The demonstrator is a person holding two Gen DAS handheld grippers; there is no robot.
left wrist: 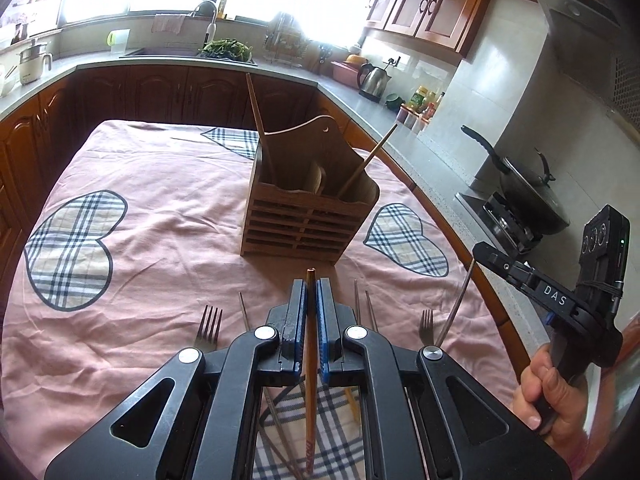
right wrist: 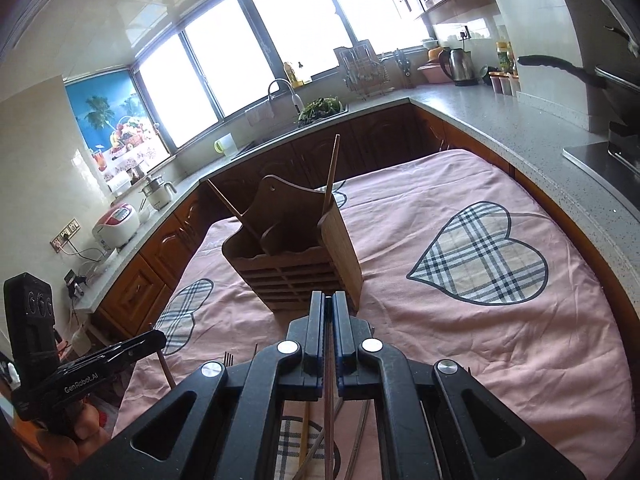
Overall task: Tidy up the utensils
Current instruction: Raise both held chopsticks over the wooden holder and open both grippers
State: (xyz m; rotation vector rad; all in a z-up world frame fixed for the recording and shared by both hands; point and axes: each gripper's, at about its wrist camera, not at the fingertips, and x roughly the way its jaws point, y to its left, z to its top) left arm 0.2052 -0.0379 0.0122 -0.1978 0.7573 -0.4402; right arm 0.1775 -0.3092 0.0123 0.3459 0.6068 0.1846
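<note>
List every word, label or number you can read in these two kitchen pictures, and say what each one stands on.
"DAS": white letters on the black right gripper, seen from the left wrist.
"GenRobot.AI": white letters on the black left gripper, seen from the right wrist.
Red marks on the held brown wooden chopstick: too small to read.
Green-labelled bottles on the counter: blurred.

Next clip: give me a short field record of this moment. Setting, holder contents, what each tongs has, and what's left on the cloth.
setting: kitchen table under a pink cloth with plaid hearts
holder: wooden utensil holder, upright, two chopsticks leaning inside, in separate compartments
left tongs: shut on a wooden chopstick
right tongs: shut on a dark chopstick
left on cloth: forks and more sticks near the tongs
</note>
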